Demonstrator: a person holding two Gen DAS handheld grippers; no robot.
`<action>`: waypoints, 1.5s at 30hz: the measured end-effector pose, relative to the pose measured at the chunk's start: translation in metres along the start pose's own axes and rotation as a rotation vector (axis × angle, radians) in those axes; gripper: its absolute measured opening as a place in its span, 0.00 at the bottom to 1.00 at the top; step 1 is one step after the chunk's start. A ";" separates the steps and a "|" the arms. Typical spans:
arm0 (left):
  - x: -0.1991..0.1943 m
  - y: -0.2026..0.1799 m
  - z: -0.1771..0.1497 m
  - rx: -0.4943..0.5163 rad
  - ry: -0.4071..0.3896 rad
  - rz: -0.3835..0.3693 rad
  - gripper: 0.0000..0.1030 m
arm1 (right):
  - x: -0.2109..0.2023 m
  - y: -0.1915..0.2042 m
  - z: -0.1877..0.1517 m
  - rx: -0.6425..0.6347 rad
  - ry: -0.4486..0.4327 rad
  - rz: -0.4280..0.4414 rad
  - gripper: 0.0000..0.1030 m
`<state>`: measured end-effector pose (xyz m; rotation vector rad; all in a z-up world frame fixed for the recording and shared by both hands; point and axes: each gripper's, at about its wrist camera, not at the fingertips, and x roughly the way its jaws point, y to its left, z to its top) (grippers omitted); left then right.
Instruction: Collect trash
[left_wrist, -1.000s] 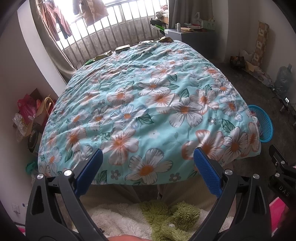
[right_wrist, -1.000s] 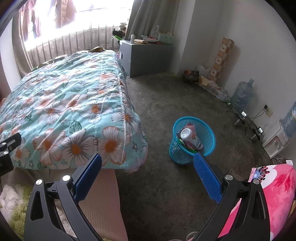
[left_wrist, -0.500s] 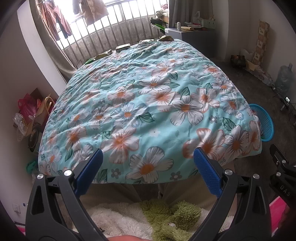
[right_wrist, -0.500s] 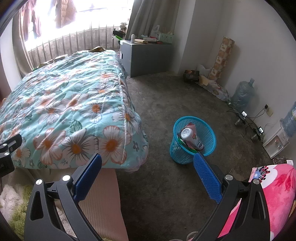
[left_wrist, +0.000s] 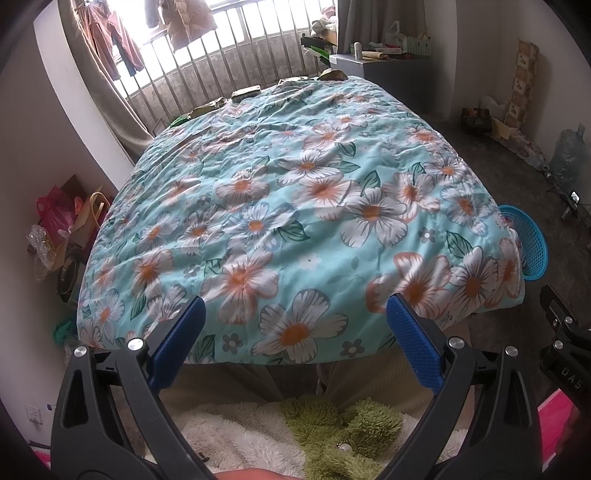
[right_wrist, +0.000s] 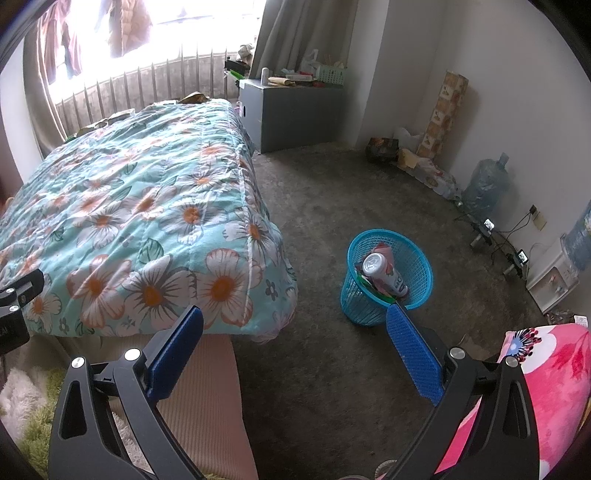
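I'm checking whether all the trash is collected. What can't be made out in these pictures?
- Left wrist view: the blue basket is half hidden behind the quilt, its contents unseen.
- Right wrist view: under the can, the wrappers are too jumbled to identify.
- Both views: floor under the bed is hidden.

The blue plastic mesh basket (left_wrist: 532, 243) is half hidden behind the floral turquoise quilt (left_wrist: 295, 206); the trash under the white can (right_wrist: 384, 275) inside this basket is unclear.
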<state>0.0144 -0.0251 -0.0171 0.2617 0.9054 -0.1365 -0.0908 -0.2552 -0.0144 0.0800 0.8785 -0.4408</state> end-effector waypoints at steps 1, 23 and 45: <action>0.000 0.000 0.000 0.000 0.000 0.000 0.91 | 0.000 -0.001 0.000 0.000 0.000 0.000 0.94; 0.001 0.000 -0.001 0.002 0.006 0.003 0.91 | 0.001 0.001 0.000 0.003 0.003 0.005 0.94; 0.000 -0.001 0.000 0.005 0.008 0.003 0.91 | 0.001 0.002 -0.001 0.006 0.005 0.008 0.94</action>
